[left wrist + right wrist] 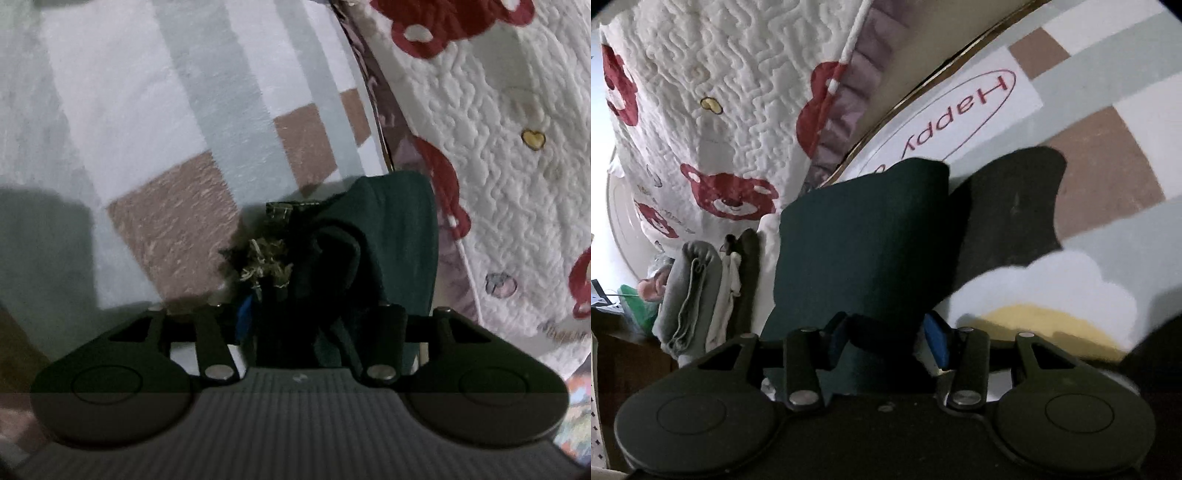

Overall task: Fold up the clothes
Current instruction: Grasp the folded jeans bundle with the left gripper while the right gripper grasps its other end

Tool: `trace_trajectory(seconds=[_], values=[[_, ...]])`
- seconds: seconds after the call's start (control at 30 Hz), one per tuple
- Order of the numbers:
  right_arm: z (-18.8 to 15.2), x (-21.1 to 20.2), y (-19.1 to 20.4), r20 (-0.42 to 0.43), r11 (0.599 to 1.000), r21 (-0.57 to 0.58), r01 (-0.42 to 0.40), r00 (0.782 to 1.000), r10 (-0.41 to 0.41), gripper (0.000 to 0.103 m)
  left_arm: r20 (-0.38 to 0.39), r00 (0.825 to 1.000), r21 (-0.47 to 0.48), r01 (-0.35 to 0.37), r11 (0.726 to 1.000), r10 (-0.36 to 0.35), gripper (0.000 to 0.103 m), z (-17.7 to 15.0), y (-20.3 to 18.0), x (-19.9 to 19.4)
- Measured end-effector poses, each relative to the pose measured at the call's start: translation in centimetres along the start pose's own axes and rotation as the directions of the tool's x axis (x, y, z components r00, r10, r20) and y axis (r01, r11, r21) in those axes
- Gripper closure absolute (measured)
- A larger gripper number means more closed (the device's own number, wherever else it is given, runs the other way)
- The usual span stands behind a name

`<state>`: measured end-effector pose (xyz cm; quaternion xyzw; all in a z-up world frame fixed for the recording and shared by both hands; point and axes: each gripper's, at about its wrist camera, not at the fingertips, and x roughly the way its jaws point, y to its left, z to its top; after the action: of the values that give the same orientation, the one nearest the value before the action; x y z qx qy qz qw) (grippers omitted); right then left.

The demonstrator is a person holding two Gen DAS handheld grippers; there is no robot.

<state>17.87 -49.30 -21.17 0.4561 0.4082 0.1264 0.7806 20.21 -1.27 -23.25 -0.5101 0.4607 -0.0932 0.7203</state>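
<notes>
A dark green garment hangs bunched from my left gripper, which is shut on it; a frayed tassel dangles at its left. In the right wrist view the same dark green garment rises in a broad panel from my right gripper, whose blue pads are shut on its lower edge. Both grippers hold the cloth above a checked rug. The garment's lower part is hidden behind the grippers.
A white quilt with red bears hangs over the bed side, also in the left wrist view. A stack of folded clothes lies at the left. The rug carries a "Happy" label.
</notes>
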Motion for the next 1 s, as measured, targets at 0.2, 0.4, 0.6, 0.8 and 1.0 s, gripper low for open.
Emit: trace_trajectory(seconds=[0.2, 0.4, 0.6, 0.8, 1.0], values=[[0.8, 1.2, -1.7, 0.103, 0.995, 0.066, -0.076, 0.992, 0.069, 0.042, -0.004, 0.997, 0.165, -0.074, 0.983, 0.076, 0.06, -0.4, -2.3, 0.8], [1.6, 2.6, -1.6, 0.125, 0.998, 0.012, -0.068, 0.99, 0.066, 0.037, 0.019, 0.993, 0.209, -0.116, 0.971, 0.115, 0.062, -0.5, -3.0, 0.8], [0.6, 2.6, -0.8, 0.151, 0.995, -0.084, -0.051, 0.987, 0.063, 0.034, 0.037, 0.992, 0.199, -0.122, 0.972, 0.117, 0.047, -0.5, -3.2, 1.0], [1.1, 1.9, 1.2, 0.13, 0.968, -0.246, -0.044, 0.988, 0.078, 0.063, 0.077, 0.981, 0.325, -0.196, 0.925, 0.181, 0.051, -1.3, -5.5, 1.2], [0.6, 0.2, 5.1, 0.156, 0.886, -0.464, -0.014, 0.983, 0.097, 0.068, 0.128, 0.953, 0.499, -0.303, 0.812, 0.276, 0.066, -2.3, -8.5, 1.7]])
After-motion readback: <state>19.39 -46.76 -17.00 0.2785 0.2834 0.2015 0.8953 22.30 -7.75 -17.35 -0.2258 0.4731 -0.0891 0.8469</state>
